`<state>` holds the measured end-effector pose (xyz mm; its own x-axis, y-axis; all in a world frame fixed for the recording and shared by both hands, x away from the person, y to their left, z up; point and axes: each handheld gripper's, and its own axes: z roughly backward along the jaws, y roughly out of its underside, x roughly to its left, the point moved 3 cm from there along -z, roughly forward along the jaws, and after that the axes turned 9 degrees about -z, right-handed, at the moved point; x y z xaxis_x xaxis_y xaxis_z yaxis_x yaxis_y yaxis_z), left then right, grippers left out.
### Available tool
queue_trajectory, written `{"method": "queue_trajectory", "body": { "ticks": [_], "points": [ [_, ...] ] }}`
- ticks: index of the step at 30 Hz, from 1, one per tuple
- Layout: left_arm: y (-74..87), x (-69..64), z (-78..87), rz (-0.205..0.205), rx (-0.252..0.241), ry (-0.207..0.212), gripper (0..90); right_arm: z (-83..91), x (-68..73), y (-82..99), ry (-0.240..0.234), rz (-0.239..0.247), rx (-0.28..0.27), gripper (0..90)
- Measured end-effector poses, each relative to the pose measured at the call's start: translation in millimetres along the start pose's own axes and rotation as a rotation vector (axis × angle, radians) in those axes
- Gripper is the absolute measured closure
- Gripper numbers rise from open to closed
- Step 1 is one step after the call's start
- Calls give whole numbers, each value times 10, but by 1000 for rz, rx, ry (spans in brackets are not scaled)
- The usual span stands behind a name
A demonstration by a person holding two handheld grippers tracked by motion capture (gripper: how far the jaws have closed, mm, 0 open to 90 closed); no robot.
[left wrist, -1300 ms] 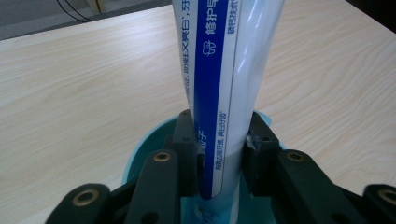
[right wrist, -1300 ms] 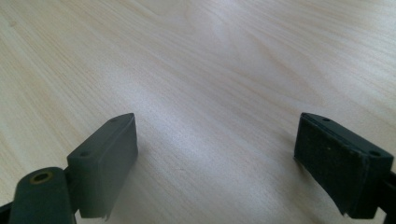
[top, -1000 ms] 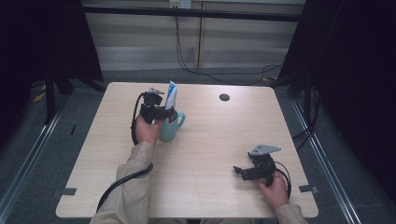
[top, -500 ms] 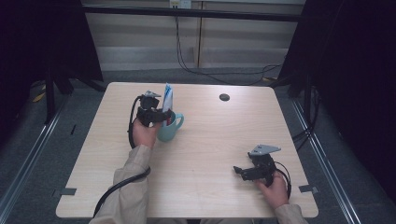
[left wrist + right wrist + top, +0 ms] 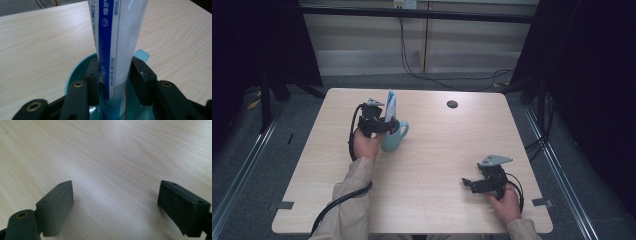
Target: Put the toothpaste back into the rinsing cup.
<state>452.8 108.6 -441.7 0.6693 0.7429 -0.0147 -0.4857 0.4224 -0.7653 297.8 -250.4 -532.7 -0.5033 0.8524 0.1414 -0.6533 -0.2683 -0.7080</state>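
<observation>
Toothpaste tube (image 5: 117,37) upright in teal mug (image 5: 393,136).
Flanked by left claw (image 5: 387,126), just been opening, pads barely off tube; right claw (image 5: 469,183) spread, far from mug.

The high view looked forward and down from above the person's side, taking in the whole table (image 5: 427,150) mid-frame. The left gripper view sat very close, looking along its jaws at a tube (image 5: 117,37) standing in a teal mug (image 5: 75,75), both also visible upper left in the high view. The right gripper view hovered low over bare wood.
</observation>
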Motion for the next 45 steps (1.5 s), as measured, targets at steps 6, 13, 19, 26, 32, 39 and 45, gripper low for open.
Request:
{"method": "queue_trajectory", "body": {
  "ticks": [6, 13, 19, 26, 32, 39, 45],
  "points": [
    [-10, 3, 19, -2, 12, -9, 499, 0, 0, 0, 0, 0, 0, 127],
    [-37, 25, 76, -17, 13, -49, 379, 0, 0, 0, 0, 0, 0, 127],
    [-54, 41, 116, -23, 13, -59, 336, 0, 0, -1, 0, -1, 0, 127],
    [-80, 47, 143, -26, 5, -71, 277, -1, 0, -1, 0, -1, 0, 127],
    [-116, 58, 193, -38, 4, -79, 244, 0, 0, -1, 0, -1, 0, 127],
    [-143, 69, 250, -28, 5, -80, 217, -1, 0, -1, 0, 0, 0, 127],
    [-130, 78, 300, -9, -6, -63, 205, -1, 0, -1, 0, -1, 0, 127]
  ]
}}
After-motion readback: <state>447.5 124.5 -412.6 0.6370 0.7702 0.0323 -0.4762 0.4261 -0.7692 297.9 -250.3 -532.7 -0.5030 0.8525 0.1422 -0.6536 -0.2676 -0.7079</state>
